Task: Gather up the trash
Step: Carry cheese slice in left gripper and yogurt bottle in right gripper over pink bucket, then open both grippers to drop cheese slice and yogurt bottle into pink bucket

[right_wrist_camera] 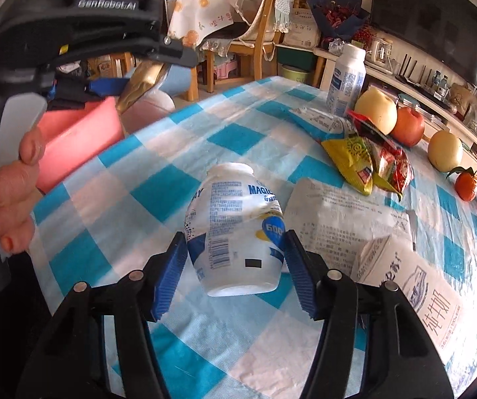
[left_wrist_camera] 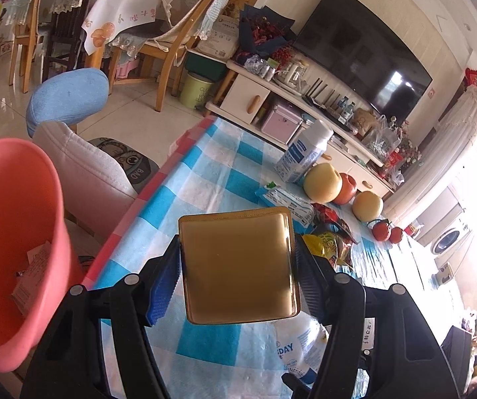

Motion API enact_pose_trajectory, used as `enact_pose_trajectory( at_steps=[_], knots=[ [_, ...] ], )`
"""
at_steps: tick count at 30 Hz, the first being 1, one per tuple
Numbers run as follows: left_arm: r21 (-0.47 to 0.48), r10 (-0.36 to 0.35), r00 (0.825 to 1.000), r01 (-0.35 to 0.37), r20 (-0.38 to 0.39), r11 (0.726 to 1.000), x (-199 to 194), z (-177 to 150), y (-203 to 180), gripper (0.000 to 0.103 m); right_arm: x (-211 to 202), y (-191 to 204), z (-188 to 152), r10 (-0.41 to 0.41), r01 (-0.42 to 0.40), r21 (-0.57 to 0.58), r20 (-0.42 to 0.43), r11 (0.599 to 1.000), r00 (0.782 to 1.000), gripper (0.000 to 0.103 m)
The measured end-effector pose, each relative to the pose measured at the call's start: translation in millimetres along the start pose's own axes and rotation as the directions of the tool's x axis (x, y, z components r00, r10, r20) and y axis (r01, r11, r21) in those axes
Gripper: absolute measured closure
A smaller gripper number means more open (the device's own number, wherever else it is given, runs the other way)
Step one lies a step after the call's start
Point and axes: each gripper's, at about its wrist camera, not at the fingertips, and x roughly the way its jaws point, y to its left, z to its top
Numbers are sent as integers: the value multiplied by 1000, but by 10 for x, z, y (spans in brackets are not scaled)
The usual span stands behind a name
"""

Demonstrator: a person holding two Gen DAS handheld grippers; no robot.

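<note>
The left claw (left_wrist_camera: 238, 266) is clenched on a gold box (left_wrist_camera: 238, 266), the blue pads (left_wrist_camera: 162, 292) pressing its two sides, and carries it above the checked cloth (left_wrist_camera: 205, 173). To that claw's left, lower and just off the table edge, stands the pink bin (left_wrist_camera: 15, 232), with paper scraps lying inside it. Ahead of the box and to its right lie a wipes pack (left_wrist_camera: 288, 202) and snack bags (left_wrist_camera: 331, 239); farther ahead stands a milk bottle (left_wrist_camera: 305, 153) beside the fruit (left_wrist_camera: 325, 183).

The right claw (right_wrist_camera: 235, 266) has a crushed white bottle (right_wrist_camera: 235, 229) between its fingers (right_wrist_camera: 172, 272), the bottle's base toward the camera. The bottle seems raised off the cloth (right_wrist_camera: 158, 193), but there looks to be a slight gap at the right pad, so a firm grasp cannot be told. Just right of that claw lie a printed paper (right_wrist_camera: 341, 216) and a milk carton (right_wrist_camera: 414, 286). Ahead and right sit the snack bags (right_wrist_camera: 368, 163). Up at its left a hand (right_wrist_camera: 5, 196) grips the other claw's handle, in front of the bin (right_wrist_camera: 79, 139).
</note>
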Motion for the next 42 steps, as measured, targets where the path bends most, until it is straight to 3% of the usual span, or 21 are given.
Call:
enact_pose_trajectory(
  at_steps=[7,11,18,26,28,30,32,35,38,42],
  knots=[
    [-50,52,997,-49,62,998,-226,164,270,38,-16,355,381,65,-63,-57,34,996,997,43],
    [-97,145,983,-134,111,986,-419,310,585,38,15,675,611,113,-106,-134,49,985,992,42],
    [-272,319,940,-277,124,922,-755,495,1410,38,176,1300,1015,196,-175,-278,47,944,980,42],
    [-377,395,915,-337,85,862,-925,560,2029,38,524,1954,1260,236,-208,-412,18,887,972,42],
    [-391,417,907,-360,68,847,-920,573,2100,31,615,2053,1258,240,-217,-427,0,878,971,40],
    [-401,435,898,-376,63,835,-933,573,2148,20,682,2127,1233,218,-202,-426,-10,882,976,29],
    [-398,457,888,-399,57,826,-945,575,2175,13,705,2111,1196,213,-196,-389,-1,900,977,26],
    [-404,472,880,-413,53,816,-929,580,2210,13,666,2003,1132,225,-212,-310,5,927,974,17],
    [-416,462,883,-391,82,821,-934,554,2195,13,560,1844,1059,231,-218,-240,26,946,973,17],
    [-390,477,867,-393,145,833,-961,527,2051,13,398,1618,937,218,-206,-178,53,962,975,17]
  ],
)
